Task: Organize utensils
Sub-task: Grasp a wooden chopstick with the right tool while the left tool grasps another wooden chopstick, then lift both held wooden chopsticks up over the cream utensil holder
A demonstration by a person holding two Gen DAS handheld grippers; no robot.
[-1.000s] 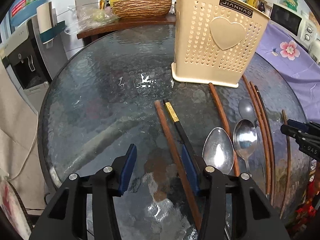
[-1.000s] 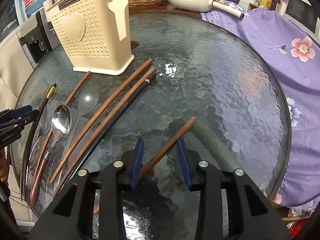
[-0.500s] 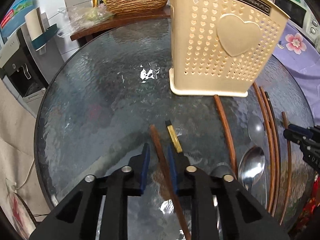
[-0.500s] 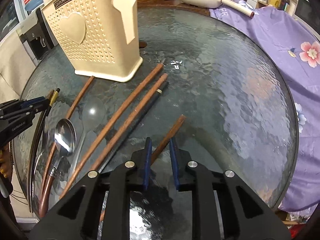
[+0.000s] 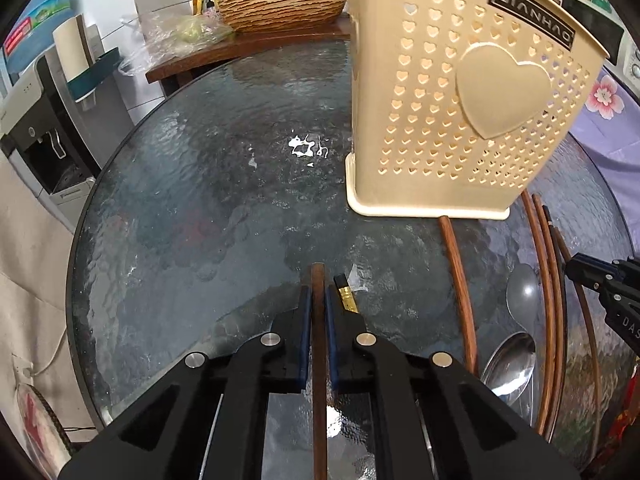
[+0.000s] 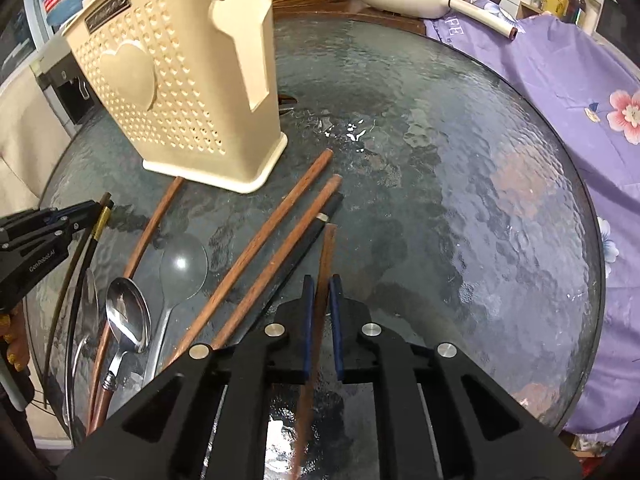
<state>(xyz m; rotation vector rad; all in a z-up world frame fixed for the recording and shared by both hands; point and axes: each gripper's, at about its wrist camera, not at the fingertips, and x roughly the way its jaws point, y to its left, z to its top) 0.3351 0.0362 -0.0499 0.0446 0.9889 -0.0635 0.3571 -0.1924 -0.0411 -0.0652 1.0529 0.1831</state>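
Now my left gripper is clamped on one brown chopstick and my right gripper on another, both near the cream utensil holder on the glass table.

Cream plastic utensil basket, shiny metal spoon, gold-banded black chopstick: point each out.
Cream plastic utensil basket (image 5: 472,92), left wrist view, heart-embossed front wall.
Shiny metal spoon (image 6: 127,314), right wrist view, bowl.
Gold-banded black chopstick (image 5: 346,297), left wrist view, gold band.
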